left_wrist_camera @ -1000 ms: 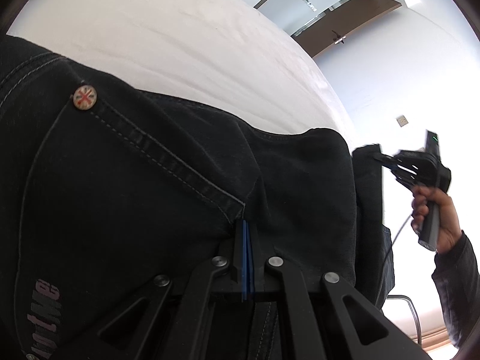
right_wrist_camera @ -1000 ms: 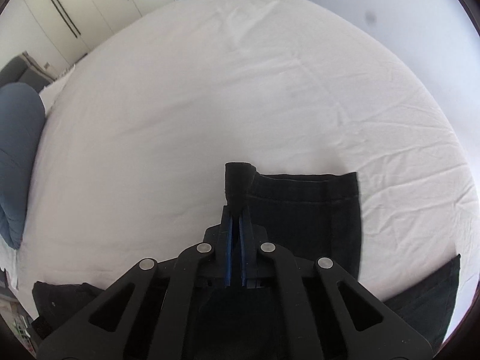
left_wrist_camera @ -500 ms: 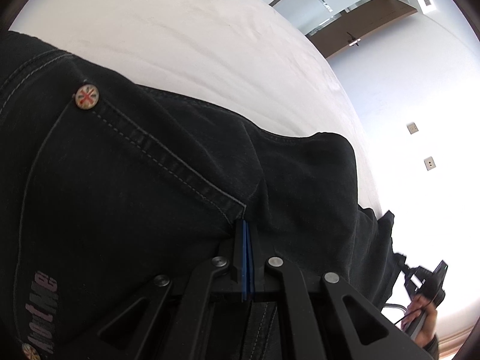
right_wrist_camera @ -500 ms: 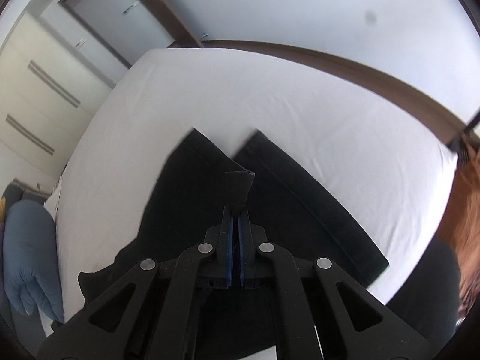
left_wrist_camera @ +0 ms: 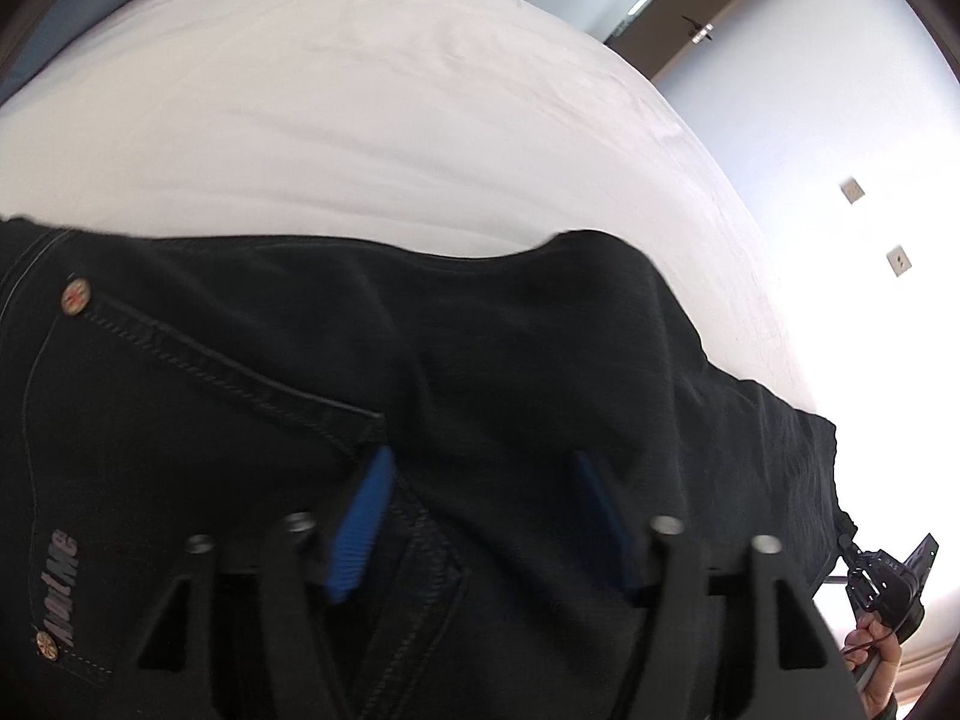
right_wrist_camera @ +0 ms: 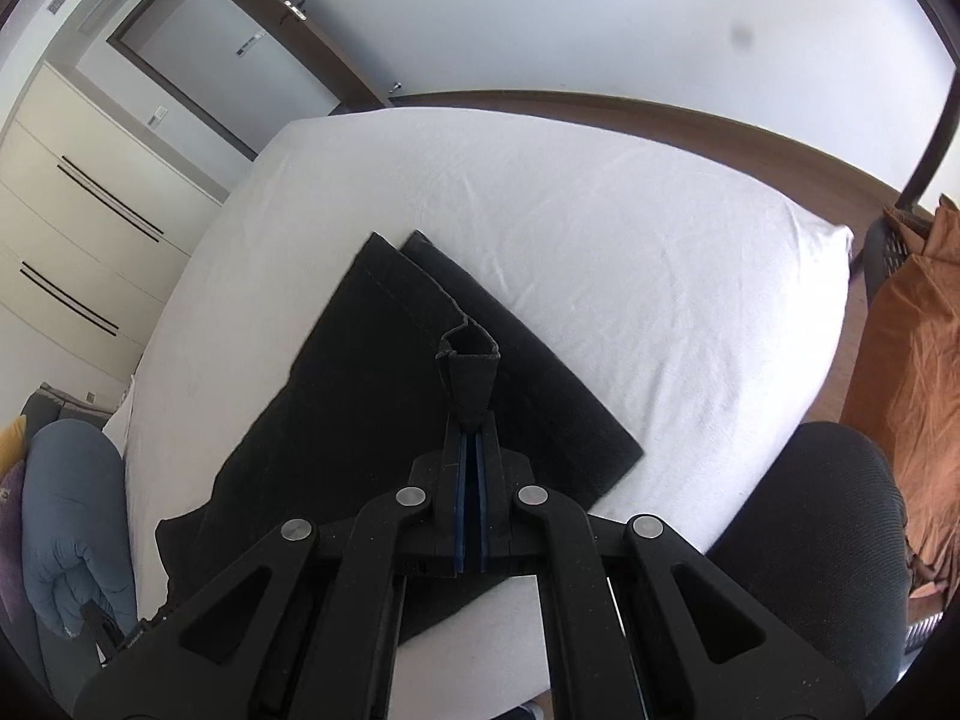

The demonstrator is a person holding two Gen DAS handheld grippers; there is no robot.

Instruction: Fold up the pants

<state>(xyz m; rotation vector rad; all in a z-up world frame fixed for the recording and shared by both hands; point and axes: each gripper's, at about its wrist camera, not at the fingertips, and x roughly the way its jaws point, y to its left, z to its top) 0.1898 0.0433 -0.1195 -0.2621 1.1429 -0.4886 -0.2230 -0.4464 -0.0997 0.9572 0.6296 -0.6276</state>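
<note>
Black denim pants (left_wrist_camera: 540,360) lie on the white bed (left_wrist_camera: 390,120). Their seat, with a back pocket and rivet, fills the left wrist view. My left gripper (left_wrist_camera: 480,453) hovers over the seat, its jaws opening and set wide. The cloth lies under and between the blue pads (left_wrist_camera: 360,516), which do not press on it. In the right wrist view my right gripper (right_wrist_camera: 470,420) is shut on a pinched fold of leg hem (right_wrist_camera: 468,366). It holds the fold just above the pants (right_wrist_camera: 360,372), whose two legs lie side by side. The right gripper (left_wrist_camera: 888,576) also shows at the left view's lower right, in a hand (left_wrist_camera: 870,648).
White sheet (right_wrist_camera: 600,240) stretches beyond the leg ends to the bed's far edge. A blue pillow (right_wrist_camera: 72,510) lies at the left, with a wardrobe (right_wrist_camera: 78,210) and a door (right_wrist_camera: 240,60) behind it. An orange cloth (right_wrist_camera: 918,360) and a dark padded shape (right_wrist_camera: 810,510) stand at the right.
My left jaws, shut on the pants' seat before, have sprung apart and the gripper has lifted back. My right gripper has swung across with the hem, and the legs now lie together.
</note>
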